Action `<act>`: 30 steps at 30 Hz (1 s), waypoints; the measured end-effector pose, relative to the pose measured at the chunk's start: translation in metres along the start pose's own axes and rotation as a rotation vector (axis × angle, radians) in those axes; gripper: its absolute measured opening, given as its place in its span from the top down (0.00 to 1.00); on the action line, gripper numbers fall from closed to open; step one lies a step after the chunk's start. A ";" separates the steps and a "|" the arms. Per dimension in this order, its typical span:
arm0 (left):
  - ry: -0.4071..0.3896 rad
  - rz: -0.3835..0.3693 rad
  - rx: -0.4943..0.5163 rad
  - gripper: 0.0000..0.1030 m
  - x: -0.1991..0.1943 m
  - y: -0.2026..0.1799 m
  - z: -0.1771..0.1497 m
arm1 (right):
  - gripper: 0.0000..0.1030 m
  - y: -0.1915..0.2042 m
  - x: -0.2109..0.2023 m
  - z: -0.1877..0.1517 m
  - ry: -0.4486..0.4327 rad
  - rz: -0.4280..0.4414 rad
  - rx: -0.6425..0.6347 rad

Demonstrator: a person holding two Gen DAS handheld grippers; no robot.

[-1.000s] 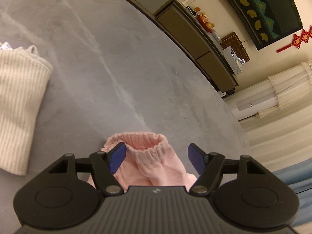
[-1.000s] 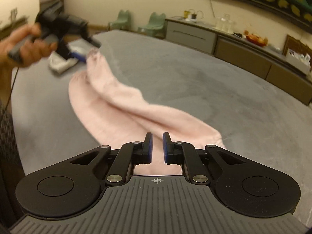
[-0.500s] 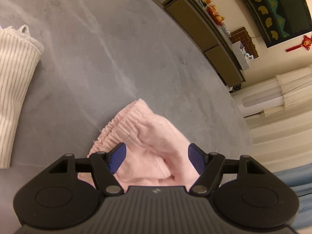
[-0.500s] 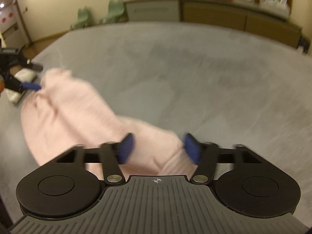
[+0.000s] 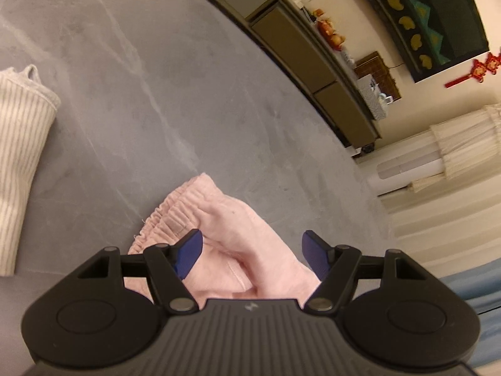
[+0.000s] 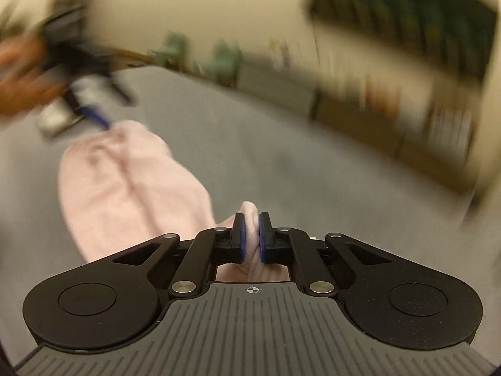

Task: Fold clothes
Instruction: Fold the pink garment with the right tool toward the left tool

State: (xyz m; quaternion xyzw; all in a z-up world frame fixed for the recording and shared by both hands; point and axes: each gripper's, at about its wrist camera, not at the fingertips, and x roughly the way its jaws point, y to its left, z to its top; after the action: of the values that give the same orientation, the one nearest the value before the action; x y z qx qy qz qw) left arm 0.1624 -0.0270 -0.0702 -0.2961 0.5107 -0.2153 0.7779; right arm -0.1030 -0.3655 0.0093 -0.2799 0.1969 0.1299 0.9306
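Pink pants [image 5: 225, 228] lie on the grey table [image 5: 156, 94], elastic waistband towards the far side. My left gripper [image 5: 252, 250] hovers over them, open, its blue fingers [image 5: 188, 252] straddling the cloth without pressing it. In the blurred right wrist view the pants [image 6: 125, 181] stretch away to the left gripper [image 6: 90, 106], held by a hand [image 6: 22, 72]. My right gripper [image 6: 250, 235] has its jaws closing, and the pads pinch a bunched fold of the pink cloth [image 6: 250, 216] at the near end.
A folded white striped garment [image 5: 22, 144] lies at the table's left. A long low cabinet [image 5: 297, 47] with small items runs beyond the far edge. Curtains [image 5: 454, 144] and a white unit stand at right.
My right gripper opened wide over the near end of the pants, then shut on a fold of them while swinging and rolling. The waistband under my left gripper dropped flat; that gripper barely moved.
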 end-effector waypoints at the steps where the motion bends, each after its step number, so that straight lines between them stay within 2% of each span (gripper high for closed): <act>1: 0.001 -0.002 0.007 0.31 -0.003 0.000 0.000 | 0.94 0.027 -0.018 -0.001 -0.044 0.006 -0.130; 3: 0.009 0.010 0.022 0.31 -0.003 0.000 -0.002 | 0.94 0.077 -0.034 -0.022 -0.020 0.036 -0.329; 4: 0.015 0.017 0.027 0.31 -0.001 0.000 -0.003 | 0.94 0.097 -0.034 -0.036 0.022 0.042 -0.430; 6: 0.036 0.024 0.035 0.31 0.006 -0.003 -0.007 | 0.94 0.113 -0.030 -0.055 0.082 0.023 -0.553; 10: 0.067 0.034 0.076 0.31 0.022 -0.019 -0.015 | 0.94 0.106 -0.031 -0.061 0.077 -0.029 -0.574; 12: 0.078 0.043 0.108 0.30 0.030 -0.029 -0.016 | 0.94 0.114 -0.033 -0.062 0.047 -0.045 -0.625; 16: 0.107 0.118 0.149 0.32 0.057 -0.038 -0.017 | 0.94 0.137 -0.037 -0.065 -0.009 -0.032 -0.717; 17: 0.090 0.131 0.165 0.35 0.061 -0.039 -0.018 | 0.94 0.140 -0.037 -0.066 -0.014 -0.024 -0.726; 19: 0.070 0.152 0.199 0.57 0.063 -0.043 -0.019 | 0.94 0.146 -0.034 -0.068 -0.019 -0.011 -0.738; 20: 0.059 0.158 0.213 0.75 0.063 -0.044 -0.020 | 0.94 0.145 -0.032 -0.068 -0.018 -0.019 -0.730; 21: 0.048 0.133 0.215 0.86 0.059 -0.043 -0.022 | 0.95 0.142 -0.029 -0.067 -0.014 -0.036 -0.713; 22: 0.031 0.101 0.216 0.90 0.052 -0.041 -0.024 | 0.95 0.140 -0.027 -0.067 -0.011 -0.053 -0.696; 23: -0.020 0.026 0.217 0.92 0.034 -0.038 -0.030 | 0.95 0.135 -0.025 -0.065 -0.013 -0.089 -0.686; 25: -0.113 -0.108 0.221 0.89 -0.002 -0.031 -0.041 | 0.95 0.127 -0.024 -0.066 -0.038 -0.211 -0.704; 26: -0.110 -0.080 0.245 0.87 -0.010 -0.020 -0.049 | 0.95 0.124 -0.025 -0.067 -0.053 -0.275 -0.715; 28: -0.097 -0.021 0.283 0.82 -0.026 0.003 -0.064 | 0.95 0.120 -0.026 -0.075 -0.058 -0.304 -0.744; 30: -0.043 0.025 0.201 0.71 -0.029 0.035 -0.067 | 0.95 0.119 -0.026 -0.086 -0.054 -0.297 -0.782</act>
State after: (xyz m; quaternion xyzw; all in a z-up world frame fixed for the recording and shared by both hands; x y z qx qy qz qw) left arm 0.0902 0.0010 -0.0947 -0.2147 0.4736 -0.2493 0.8170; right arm -0.1937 -0.3216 -0.1011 -0.6339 0.0657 0.0668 0.7677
